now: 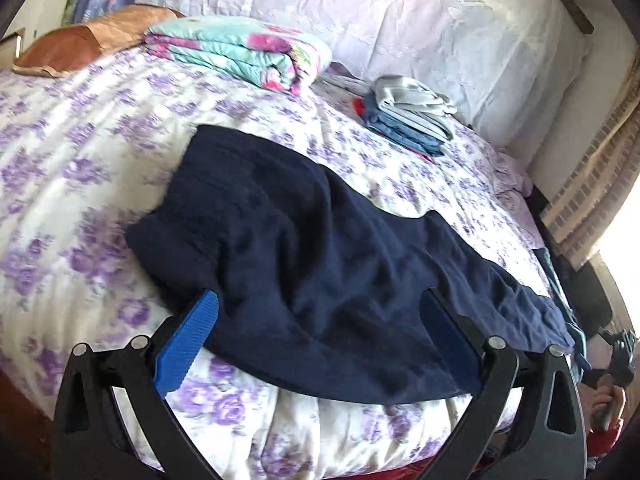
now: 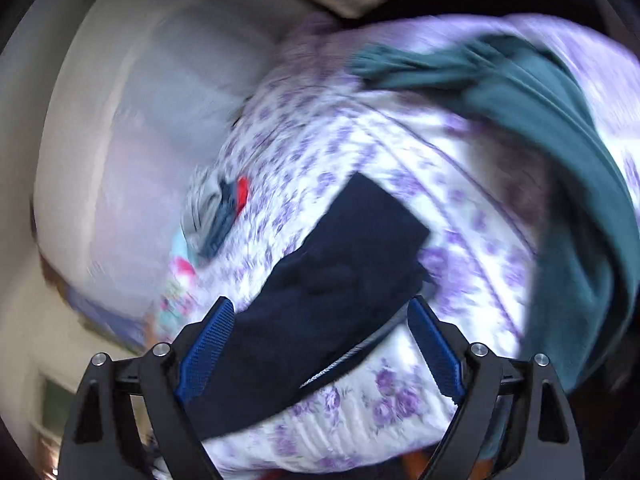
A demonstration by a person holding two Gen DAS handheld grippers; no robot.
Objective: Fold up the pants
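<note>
Pants [image 1: 320, 248], navy, lying flat across purple-flowered bedspread [image 1: 100, 152], one end toward near edge of bed, other end reaching toward middle. Partly doubled over, with raised fold along left side in left wrist view. Left gripper [image 1: 316, 340] low over near edge of navy cloth, blue pads spread wide, nothing pinched between them; cloth merely underneath. Right gripper [image 2: 324, 344] likewise gaping wide above same pants [image 2: 340, 264], holding nothing; that view heavily blurred. Pale drawstring or seam line visible along pants edge near right-hand finger. Teal garment [image 2: 560, 128] draped over bedspread well apart, upper right of right wrist view. Farther up bed: small stack of folded clothes [image 1: 412, 120], grey over blue, and rolled floral blanket [image 1: 244, 52], beside brown pillow [image 1: 80, 46]. White headboard cover [image 1: 380, 12] behind.
</note>
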